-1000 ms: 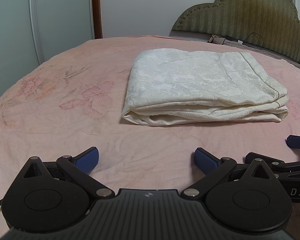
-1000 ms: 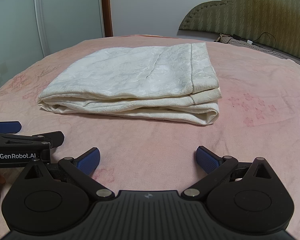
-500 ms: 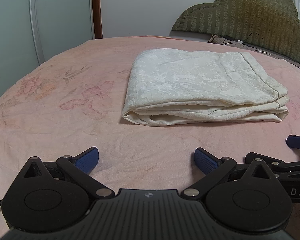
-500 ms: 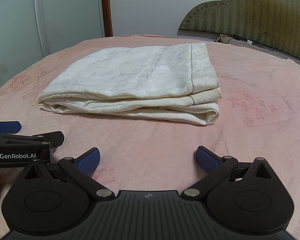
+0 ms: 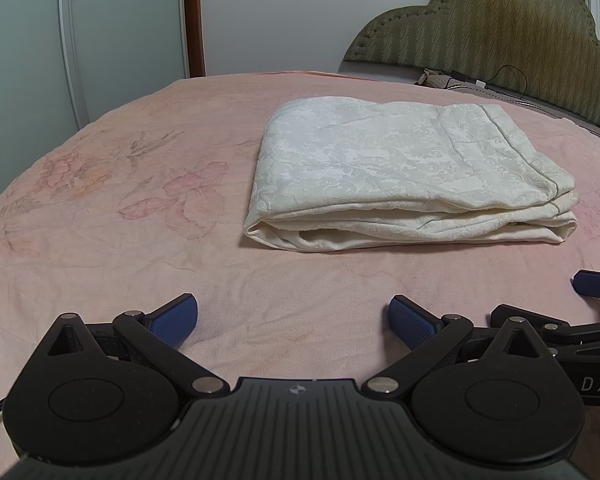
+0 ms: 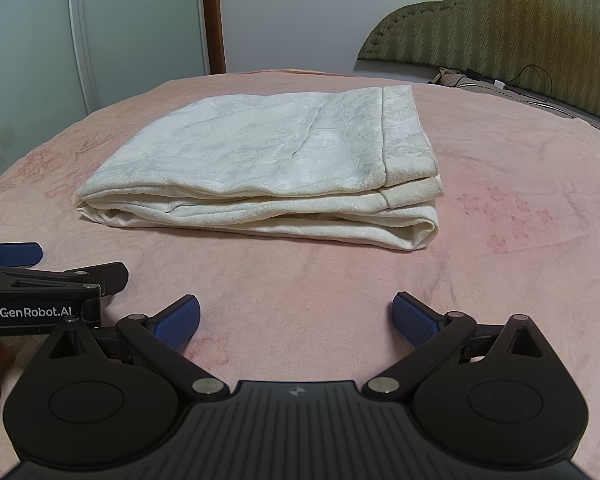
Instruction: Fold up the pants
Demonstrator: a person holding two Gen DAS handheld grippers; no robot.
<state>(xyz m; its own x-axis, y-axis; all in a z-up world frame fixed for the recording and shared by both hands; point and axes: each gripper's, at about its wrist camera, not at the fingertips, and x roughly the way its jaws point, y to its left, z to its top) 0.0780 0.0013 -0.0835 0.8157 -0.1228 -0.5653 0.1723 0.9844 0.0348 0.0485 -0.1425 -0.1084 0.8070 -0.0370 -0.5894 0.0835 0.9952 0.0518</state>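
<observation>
Cream patterned pants (image 5: 400, 168) lie folded in a thick rectangle on the pink bed; they also show in the right wrist view (image 6: 268, 168). My left gripper (image 5: 294, 318) is open and empty, low over the bedspread, short of the folded pants. My right gripper (image 6: 296, 318) is open and empty, also short of the pants. Part of the right gripper shows at the left wrist view's right edge, and part of the left gripper shows at the right wrist view's left edge.
The pink floral bedspread (image 5: 120, 220) stretches all around the pants. An olive padded headboard (image 5: 500, 36) stands at the back right with a cable and small items at its foot. Pale wardrobe doors (image 6: 32, 40) stand at the left.
</observation>
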